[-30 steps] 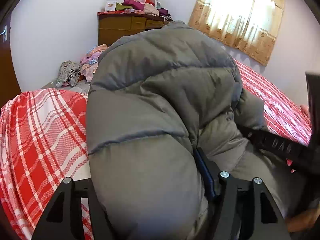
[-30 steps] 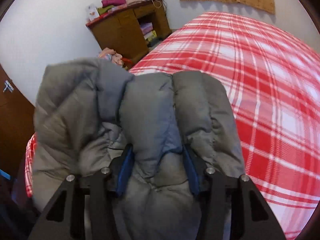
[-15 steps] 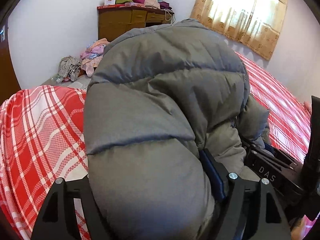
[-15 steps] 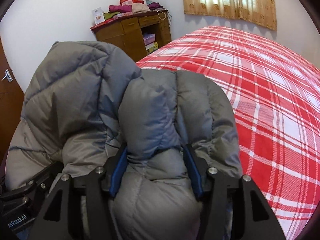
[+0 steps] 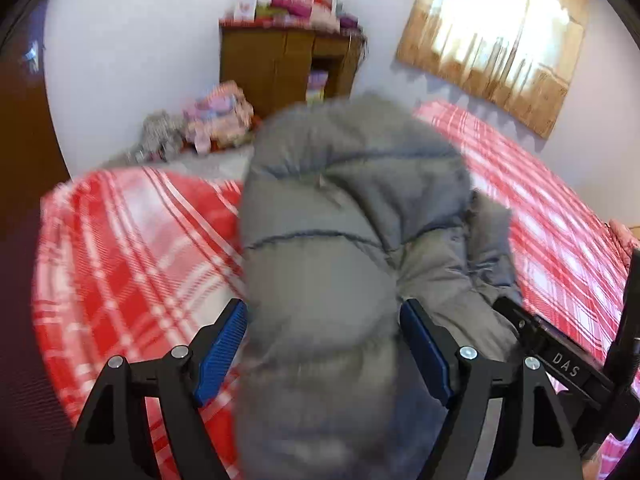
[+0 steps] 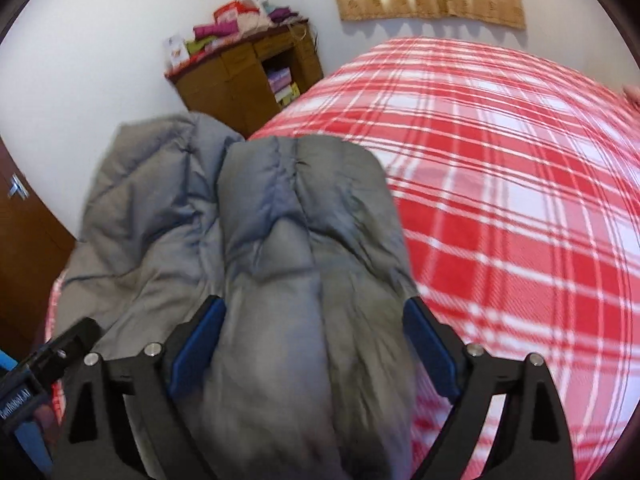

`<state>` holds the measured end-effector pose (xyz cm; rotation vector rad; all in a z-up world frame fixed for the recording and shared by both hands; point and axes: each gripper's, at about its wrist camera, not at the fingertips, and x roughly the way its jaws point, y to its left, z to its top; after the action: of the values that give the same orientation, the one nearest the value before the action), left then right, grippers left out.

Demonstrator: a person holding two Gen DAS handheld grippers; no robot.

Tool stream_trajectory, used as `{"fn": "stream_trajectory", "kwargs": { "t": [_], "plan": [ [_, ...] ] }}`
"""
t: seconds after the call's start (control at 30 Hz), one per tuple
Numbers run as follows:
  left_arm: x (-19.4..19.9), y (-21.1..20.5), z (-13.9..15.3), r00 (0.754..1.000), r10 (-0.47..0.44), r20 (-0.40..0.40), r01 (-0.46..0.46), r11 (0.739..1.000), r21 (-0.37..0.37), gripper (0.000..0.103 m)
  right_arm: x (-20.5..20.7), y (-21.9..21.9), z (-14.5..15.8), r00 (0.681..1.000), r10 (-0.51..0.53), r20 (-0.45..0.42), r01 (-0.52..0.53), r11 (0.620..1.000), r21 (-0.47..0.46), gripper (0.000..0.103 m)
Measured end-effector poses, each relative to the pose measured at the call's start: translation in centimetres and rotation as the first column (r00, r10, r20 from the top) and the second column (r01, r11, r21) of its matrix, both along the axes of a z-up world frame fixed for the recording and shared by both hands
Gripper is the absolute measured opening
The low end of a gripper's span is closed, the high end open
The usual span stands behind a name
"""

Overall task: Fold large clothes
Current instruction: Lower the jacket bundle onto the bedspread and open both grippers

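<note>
Left wrist: my left gripper (image 5: pixel 322 332) stands wide, blue pads (image 5: pixel 222 352) either side of the grey jacket (image 5: pixel 352 208) — the puffy bulk sits between them, though I cannot tell if they touch it. The jacket lies bunched on the red plaid bed (image 5: pixel 132 240).

Right wrist: my right gripper (image 6: pixel 314 332) is spread wide too, the jacket (image 6: pixel 288 220) heaped between its fingers on the bed (image 6: pixel 500 180) — a wooden cabinet (image 6: pixel 240 76) stands behind.
</note>
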<state>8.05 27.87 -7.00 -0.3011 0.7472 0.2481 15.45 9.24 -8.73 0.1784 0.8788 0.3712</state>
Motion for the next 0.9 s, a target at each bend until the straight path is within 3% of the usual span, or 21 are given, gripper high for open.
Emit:
{"fn": "stream_trajectory", "kwargs": {
  "t": [0.1,0.27,0.4,0.73,0.9],
  "plan": [
    [-3.2,-0.8,2.0,0.998,-0.007,0.068,0.004,0.999,0.041,0.079,-1.7,-1.3,0.6,1.0,-0.024,-0.005,0.024,1.0,0.018,0.092],
    [-7.4,-2.2,2.7,0.993,0.02,0.116,-0.03,0.996,0.087,0.079,-4.1,-3.1,1.5,0.999,-0.042,-0.009,0.042,0.999,0.031,0.092],
    [-9.6,-2.6,2.8,0.994,0.036,0.107,-0.046,0.995,0.093,0.08,-6.3,-4.3,2.7,0.999,-0.042,0.026,0.042,0.999,0.004,0.092],
    [-13.7,-6.2,3.7,0.996,0.086,0.028,-0.09,0.965,0.246,0.08,-11.4,-6.2,5.0,0.995,-0.027,0.095,0.029,0.999,-0.019,0.093],
    [-16.2,-8.0,3.9,0.996,0.08,0.032,-0.085,0.947,0.309,0.08,-14.5,-7.0,6.8,0.984,-0.028,0.175,0.033,0.999,-0.023,0.103]
  ]
}}
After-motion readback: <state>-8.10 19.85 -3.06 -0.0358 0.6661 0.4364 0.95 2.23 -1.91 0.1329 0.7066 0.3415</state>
